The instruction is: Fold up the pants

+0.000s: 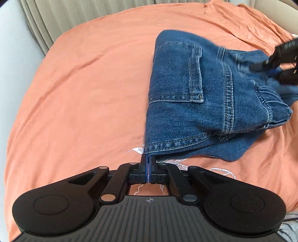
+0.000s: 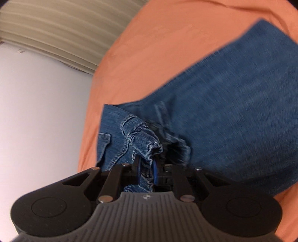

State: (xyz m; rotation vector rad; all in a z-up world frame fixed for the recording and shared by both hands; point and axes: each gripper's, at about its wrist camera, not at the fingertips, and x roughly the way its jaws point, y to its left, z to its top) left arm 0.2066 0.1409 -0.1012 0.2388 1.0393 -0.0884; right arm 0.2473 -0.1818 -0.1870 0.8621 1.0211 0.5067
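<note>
- A pair of blue denim pants [image 1: 195, 96], folded over into a thick bundle with pale stitching, is seen lying on an orange bedsheet [image 1: 83, 83] in the right half of the left wrist view.
- The black left gripper [image 1: 148, 160] is shown at lower centre, its jaws pressed together on the hem corner at the bundle's lower left edge.
- The black right gripper [image 1: 275, 65], blurred, is seen at the right edge of that view, touching the far side of the denim.
- In the right wrist view, the right gripper [image 2: 147, 163] is clamped on a bunched, seamed fold of the pants [image 2: 232, 111] at lower centre.
- White embroidery [image 1: 136, 149] is visible on the sheet just beside the hem.
- A beige pleated curtain [image 1: 65, 16] fills the upper left.
</note>
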